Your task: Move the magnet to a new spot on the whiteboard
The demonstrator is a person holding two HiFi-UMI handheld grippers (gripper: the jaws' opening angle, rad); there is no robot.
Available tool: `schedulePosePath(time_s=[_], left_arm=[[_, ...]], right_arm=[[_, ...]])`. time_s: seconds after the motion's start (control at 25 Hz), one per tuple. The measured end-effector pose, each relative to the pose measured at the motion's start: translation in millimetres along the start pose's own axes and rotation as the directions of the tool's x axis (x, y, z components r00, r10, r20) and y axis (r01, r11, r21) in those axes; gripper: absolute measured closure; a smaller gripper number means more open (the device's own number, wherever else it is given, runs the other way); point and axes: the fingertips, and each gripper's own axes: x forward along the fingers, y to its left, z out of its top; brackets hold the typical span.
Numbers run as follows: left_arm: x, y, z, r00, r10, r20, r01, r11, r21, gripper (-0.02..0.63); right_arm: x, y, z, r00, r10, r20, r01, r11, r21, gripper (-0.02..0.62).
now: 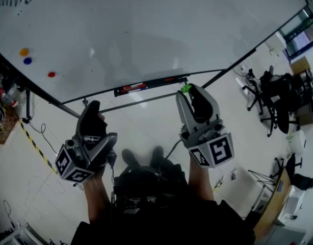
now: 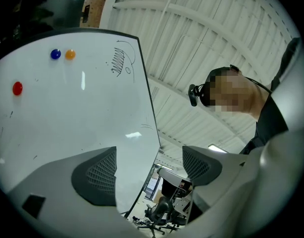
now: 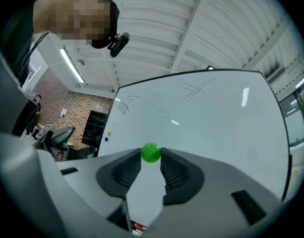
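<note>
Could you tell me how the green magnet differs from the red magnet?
The green magnet is pinched in the right gripper's jaws; the red magnet sits untouched on the whiteboard. In the head view the green magnet lies right of the red magnet. Both are small, round.

I have the small round green magnet [image 3: 151, 152] clamped between the jaw tips of the right gripper [image 3: 151, 158], in front of the white whiteboard [image 3: 216, 123].

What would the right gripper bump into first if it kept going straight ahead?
Probably the whiteboard: the right gripper, holding the green magnet, points at its bare surface, though depth is unclear.
</note>
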Motion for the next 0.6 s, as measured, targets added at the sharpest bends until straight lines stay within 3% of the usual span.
schedulePosePath(time_s=[0.28,0.6], left_arm=[[2,-33,-1,0.999,0.014,0.030,-0.016,0.998,0.057,0.192],[37,-81,-54,0.999,0.030,-0.015,-0.029,0.997,0.065,0.192]], right_arm=[[-24,1,24,0.997,0.052,0.064,-0.051,0.999,-0.004,0.448],[-89,-46,26,0.995,0.045,0.091,-0.050,0.997,0.051,0.448]])
